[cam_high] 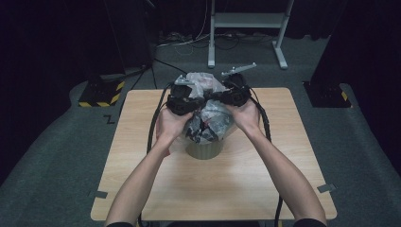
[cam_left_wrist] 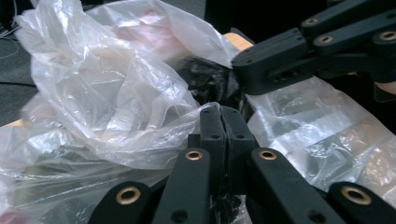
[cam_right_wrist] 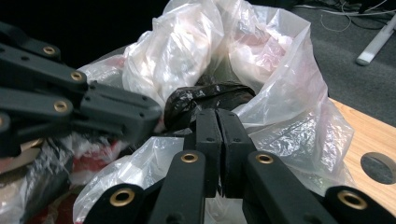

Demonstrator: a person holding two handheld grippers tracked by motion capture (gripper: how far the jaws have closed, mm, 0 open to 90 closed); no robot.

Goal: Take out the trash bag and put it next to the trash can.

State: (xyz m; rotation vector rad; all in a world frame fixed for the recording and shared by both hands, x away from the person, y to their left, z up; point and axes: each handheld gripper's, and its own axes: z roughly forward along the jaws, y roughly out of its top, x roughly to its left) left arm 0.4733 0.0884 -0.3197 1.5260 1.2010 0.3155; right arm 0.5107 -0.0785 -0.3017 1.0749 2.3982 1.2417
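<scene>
A clear plastic bag (cam_high: 204,85) stuffed with rubbish lines a small round bin (cam_high: 204,150) in the middle of the wooden table (cam_high: 156,189). My left gripper (cam_high: 196,101) and my right gripper (cam_high: 218,96) meet tip to tip over the bag's mouth. In the left gripper view the left gripper (cam_left_wrist: 222,112) is shut, with a fold of the clear bag (cam_left_wrist: 107,93) pinched at its tips. In the right gripper view the right gripper (cam_right_wrist: 217,114) is shut too, the bag's film (cam_right_wrist: 280,107) gathered at it. A crumpled black bag (cam_right_wrist: 205,95) lies inside, just beyond the tips.
Red and white packaging (cam_right_wrist: 93,163) shows through the bag's side. A round hole (cam_right_wrist: 377,168) sits in the tabletop beside the bin. Cables (cam_high: 153,127) trail from both grippers across the table. A white stand (cam_high: 246,28) is on the floor behind.
</scene>
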